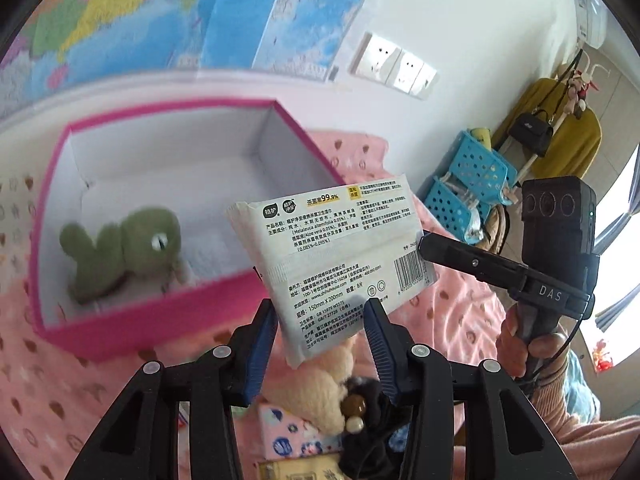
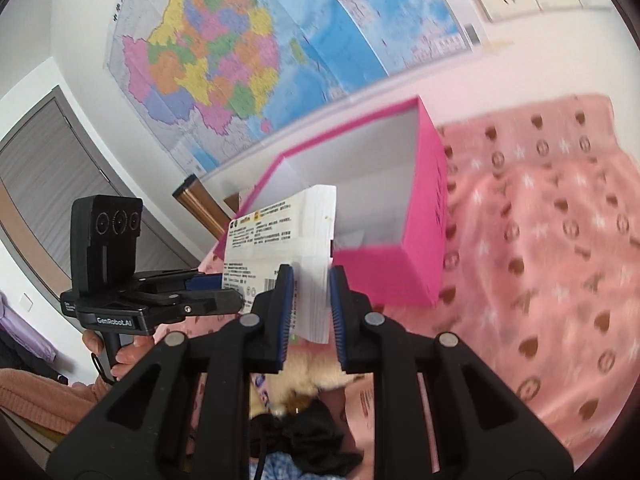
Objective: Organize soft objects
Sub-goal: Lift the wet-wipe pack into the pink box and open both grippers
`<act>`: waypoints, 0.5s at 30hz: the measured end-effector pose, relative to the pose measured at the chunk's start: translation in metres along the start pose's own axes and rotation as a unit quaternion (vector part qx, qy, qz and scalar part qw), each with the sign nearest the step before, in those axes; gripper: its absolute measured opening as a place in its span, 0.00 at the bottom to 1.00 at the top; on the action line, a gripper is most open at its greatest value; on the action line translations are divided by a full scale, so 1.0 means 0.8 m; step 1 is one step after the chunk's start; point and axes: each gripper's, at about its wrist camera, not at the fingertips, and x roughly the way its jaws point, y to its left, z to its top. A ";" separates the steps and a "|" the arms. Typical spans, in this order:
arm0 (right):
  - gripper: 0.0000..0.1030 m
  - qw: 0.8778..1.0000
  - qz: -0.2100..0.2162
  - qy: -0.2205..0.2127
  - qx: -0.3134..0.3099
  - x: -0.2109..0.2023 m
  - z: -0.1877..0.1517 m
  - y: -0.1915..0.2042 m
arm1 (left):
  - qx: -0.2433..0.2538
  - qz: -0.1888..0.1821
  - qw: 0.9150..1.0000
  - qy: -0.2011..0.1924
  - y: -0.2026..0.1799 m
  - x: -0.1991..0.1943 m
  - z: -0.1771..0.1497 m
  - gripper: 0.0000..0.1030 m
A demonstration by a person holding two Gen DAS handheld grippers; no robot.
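On my left wrist camera, my left gripper (image 1: 326,330) has its jaws apart around the lower edge of the wet-wipe pack (image 1: 332,264), while my right gripper (image 1: 428,246) reaches in from 3 o'clock onto the pack's right edge; the pink box (image 1: 168,316) at 10 o'clock holds a green plush toy (image 1: 124,250). On my right wrist camera, my right gripper's jaws are clamped on the pack's edge at center, the box behind at 1 o'clock on the pink blanket (image 2: 540,260).

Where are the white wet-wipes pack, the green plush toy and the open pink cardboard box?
white wet-wipes pack (image 1: 336,248): left wrist view, on its printed back.
green plush toy (image 1: 128,248): left wrist view, on its body.
open pink cardboard box (image 2: 430,208): right wrist view, on its outer side wall.
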 end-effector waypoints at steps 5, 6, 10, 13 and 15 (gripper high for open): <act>0.20 1.000 -0.001 -0.004 -0.007 0.015 0.032 -0.005 | -0.005 0.016 1.000 -0.005 0.011 0.009 0.032 0.44; 0.20 1.000 -0.001 -0.004 -0.004 0.018 0.037 -0.007 | -0.009 0.017 1.000 -0.003 0.013 0.013 0.037 0.44; 0.20 1.000 -0.009 0.004 0.000 0.038 0.055 -0.020 | -0.028 0.021 0.999 0.008 0.025 0.035 0.055 0.44; 0.20 1.000 -0.014 0.017 0.007 0.054 0.062 -0.031 | -0.036 0.031 0.999 0.017 0.036 0.049 0.059 0.44; 0.20 0.999 -0.023 0.023 0.009 0.063 0.063 -0.036 | -0.045 0.033 0.998 0.023 0.042 0.056 0.059 0.44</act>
